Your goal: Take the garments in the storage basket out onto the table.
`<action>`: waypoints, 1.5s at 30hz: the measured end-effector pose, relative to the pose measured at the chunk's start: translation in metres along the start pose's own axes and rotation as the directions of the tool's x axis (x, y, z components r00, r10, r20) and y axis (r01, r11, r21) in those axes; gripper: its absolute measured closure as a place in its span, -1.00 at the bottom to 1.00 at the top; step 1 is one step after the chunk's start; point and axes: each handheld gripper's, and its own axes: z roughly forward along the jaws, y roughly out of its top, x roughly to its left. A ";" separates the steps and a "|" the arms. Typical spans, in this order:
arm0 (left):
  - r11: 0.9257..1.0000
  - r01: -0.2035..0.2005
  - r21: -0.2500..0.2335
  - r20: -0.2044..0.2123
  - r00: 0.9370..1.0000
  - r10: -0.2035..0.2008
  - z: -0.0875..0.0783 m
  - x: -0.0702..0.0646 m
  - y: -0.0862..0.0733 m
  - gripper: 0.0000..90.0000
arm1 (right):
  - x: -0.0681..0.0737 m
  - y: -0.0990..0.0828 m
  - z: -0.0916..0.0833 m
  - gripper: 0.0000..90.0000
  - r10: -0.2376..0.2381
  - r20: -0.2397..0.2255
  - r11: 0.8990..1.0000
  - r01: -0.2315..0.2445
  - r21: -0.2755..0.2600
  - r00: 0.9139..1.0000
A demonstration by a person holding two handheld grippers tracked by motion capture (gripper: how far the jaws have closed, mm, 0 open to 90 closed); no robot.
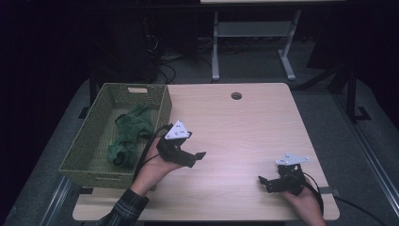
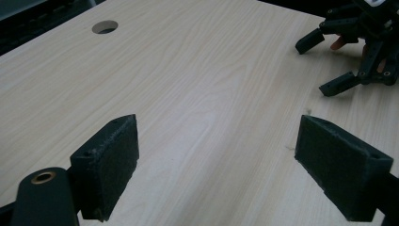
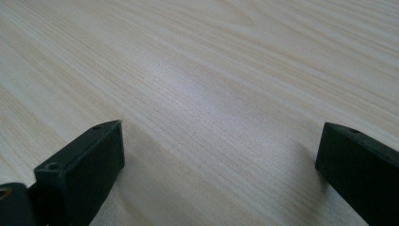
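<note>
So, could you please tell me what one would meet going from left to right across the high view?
Green basket holding a green cloth → left gripper → table's cable hole → right gripper.

Both grippers are black, each topped by a grey three-cornered plate dotted with small holes. The left gripper [image 1: 190, 157] trails a black cable; its hand's sleeve [image 1: 123, 208] is dark plaid. The right gripper [image 1: 264, 181] has blocky jaws with screw holes near the tips.
</note>
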 end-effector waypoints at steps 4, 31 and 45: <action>1.000 0.000 -0.002 -0.006 1.000 0.000 -0.003 0.005 0.002 -0.70 | 0.000 0.000 0.000 -0.97 0.000 0.000 1.000 0.000 0.000 1.000; 1.000 -0.021 0.009 -0.084 0.996 0.022 -0.032 0.054 0.013 -0.69 | 0.000 -0.001 -0.001 -0.97 0.003 0.000 1.000 -0.003 -0.002 1.000; 1.000 0.011 0.024 -0.129 0.992 -0.008 -0.053 0.081 0.005 -0.68 | 0.000 -0.001 -0.001 -0.97 0.002 0.001 1.000 -0.002 -0.001 1.000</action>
